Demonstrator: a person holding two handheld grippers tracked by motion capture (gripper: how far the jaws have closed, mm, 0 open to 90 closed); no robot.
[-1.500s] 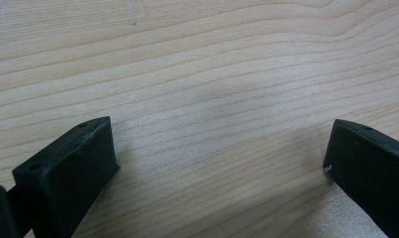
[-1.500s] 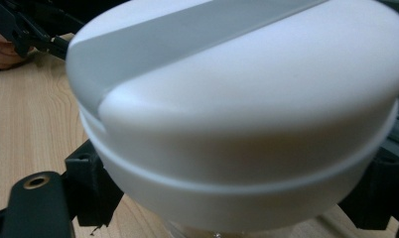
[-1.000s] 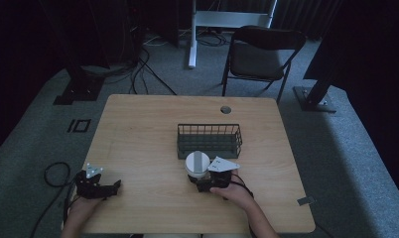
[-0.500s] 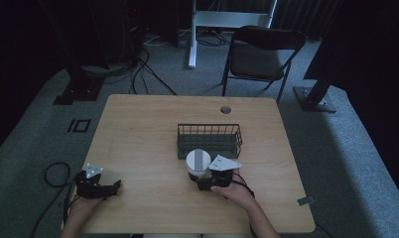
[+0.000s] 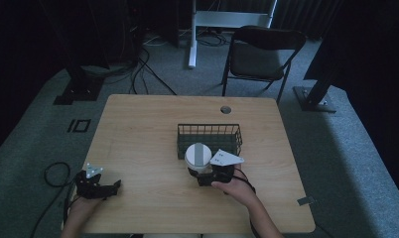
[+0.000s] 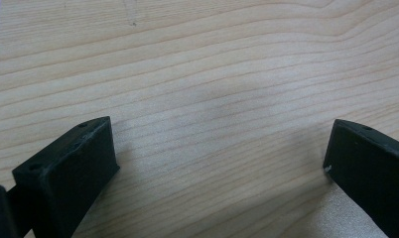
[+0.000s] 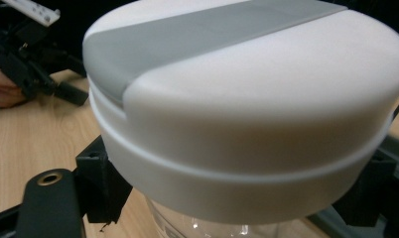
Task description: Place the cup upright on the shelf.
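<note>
The room was dim, with a folding chair beyond the far edge of a pale wooden table. Near the middle of the table stood a black wire basket. Just in front of its near side, the right gripper held a clear jar with a white and grey lid, its jaws pressed against the jar below the lid. The jar stood upright, touching or almost touching the basket. At the near left corner, the left gripper rested low over bare wood, its jaws spread wide apart with nothing between them.
</note>
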